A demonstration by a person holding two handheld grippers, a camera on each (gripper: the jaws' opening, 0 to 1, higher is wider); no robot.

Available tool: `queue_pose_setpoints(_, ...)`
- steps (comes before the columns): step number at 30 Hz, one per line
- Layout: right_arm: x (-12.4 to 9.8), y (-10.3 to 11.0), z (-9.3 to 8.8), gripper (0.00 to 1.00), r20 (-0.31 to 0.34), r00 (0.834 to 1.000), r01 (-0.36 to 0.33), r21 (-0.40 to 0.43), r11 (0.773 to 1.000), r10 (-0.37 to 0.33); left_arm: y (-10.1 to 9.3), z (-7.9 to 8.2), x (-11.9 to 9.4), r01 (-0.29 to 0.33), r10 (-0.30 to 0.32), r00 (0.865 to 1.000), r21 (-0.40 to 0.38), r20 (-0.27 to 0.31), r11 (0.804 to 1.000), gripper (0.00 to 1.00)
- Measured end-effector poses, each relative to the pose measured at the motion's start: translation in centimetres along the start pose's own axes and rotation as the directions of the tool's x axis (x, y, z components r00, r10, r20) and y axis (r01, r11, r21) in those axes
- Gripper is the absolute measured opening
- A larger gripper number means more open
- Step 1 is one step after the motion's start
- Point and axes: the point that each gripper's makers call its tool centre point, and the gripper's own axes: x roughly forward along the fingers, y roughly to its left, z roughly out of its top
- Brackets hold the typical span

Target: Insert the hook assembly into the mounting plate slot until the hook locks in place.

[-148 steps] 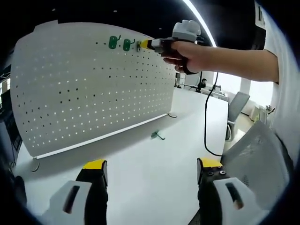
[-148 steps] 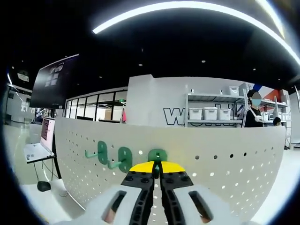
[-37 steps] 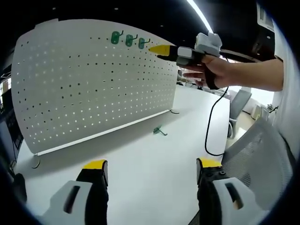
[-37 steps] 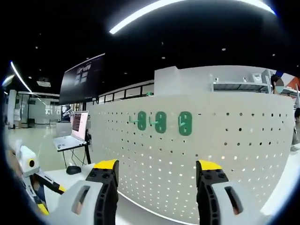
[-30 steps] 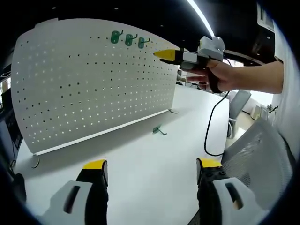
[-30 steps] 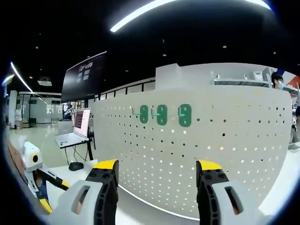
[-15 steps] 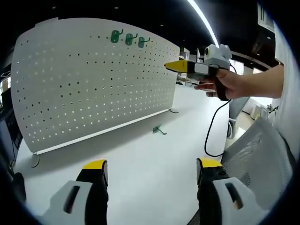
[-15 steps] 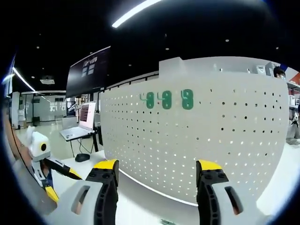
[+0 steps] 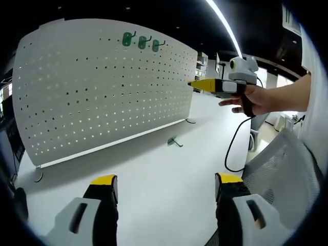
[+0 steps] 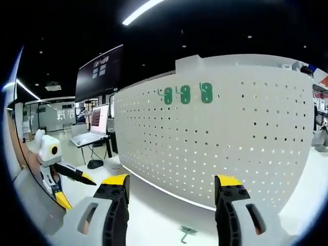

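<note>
A white pegboard stands upright on the white table. Three green hooks hang in a row near its top edge, and they show again as hooks in the right gripper view. One loose green hook lies on the table before the board, seen also as a hook low between my right jaws. My left gripper is open and holds nothing, low over the table. My right gripper is open with nothing in it, held back from the board; a hand carries this right gripper at mid height.
A black cable trails over the table's right side. A mesh chair stands at the right. A laptop sits on a stand beyond the board's left end. My left gripper appears at the left of the right gripper view.
My right gripper has let go of the third hook on the board, opened, and drawn back and down from it. The left gripper has stayed still.
</note>
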Motion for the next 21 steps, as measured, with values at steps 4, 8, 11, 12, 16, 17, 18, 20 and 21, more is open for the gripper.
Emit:
queue_pose_setpoints(4, -0.5, 0.1, -0.8, 0.66, -0.019, 1.0, -0.007, 0.005, 1.0, 0.007, 0.0, -0.1, 0.0, 0.001, -0.001, 1.0, -0.002, -0.003, 1.0, 0.8)
queue_pose_setpoints(8, -1.0, 0.1, -1.5, 0.66, -0.037, 0.999, -0.009, 0.013, 1.0, 0.009, 0.0, -0.1, 0.0, 0.001, -0.001, 1.0, -0.002, -0.003, 1.0, 0.8)
queue_pose_setpoints(11, -1.3, 0.1, -2.0, 0.66, -0.048, 0.999, -0.012, 0.014, 1.0, 0.013, 0.1, 0.0, 0.0, -0.001, 0.001, 1.0, 0.002, 0.0, 1.0, 0.8)
queue_pose_setpoints(12, -1.4, 0.2, -2.1, 0.66, -0.051, 0.999, -0.013, 0.015, 1.0, 0.014, 0.1, 0.1, -0.1, -0.001, 0.001, 1.0, 0.002, 0.003, 1.0, 0.8)
queue_pose_setpoints(16, -1.8, 0.4, -2.7, 0.66, -0.066, 0.998, -0.017, 0.013, 1.0, 0.018, 0.0, 0.0, -0.1, 0.0, 0.0, 1.0, 0.002, -0.003, 1.0, 0.8)
queue_pose_setpoints(17, -1.9, 0.5, -2.8, 0.66, -0.07, 0.997, -0.019, 0.012, 1.0, 0.02, 0.0, 0.0, 0.0, 0.0, 0.0, 1.0, 0.002, -0.002, 1.0, 0.8)
queue_pose_setpoints(18, -2.0, 0.5, -3.0, 0.66, -0.076, 0.997, -0.021, 0.01, 1.0, 0.021, 0.0, 0.0, -0.1, 0.0, 0.0, 1.0, 0.002, -0.002, 1.0, 0.8)
queue_pose_setpoints(20, -2.3, 0.5, -3.4, 0.66, -0.083, 0.996, -0.019, 0.015, 1.0, 0.02, 0.1, 0.0, -0.1, -0.001, 0.001, 1.0, 0.001, -0.003, 1.0, 0.8)
queue_pose_setpoints(21, -2.3, 0.5, -3.5, 0.66, -0.086, 0.996, -0.019, 0.015, 1.0, 0.02, 0.1, 0.0, -0.1, -0.001, 0.001, 1.0, 0.0, -0.003, 1.0, 0.8)
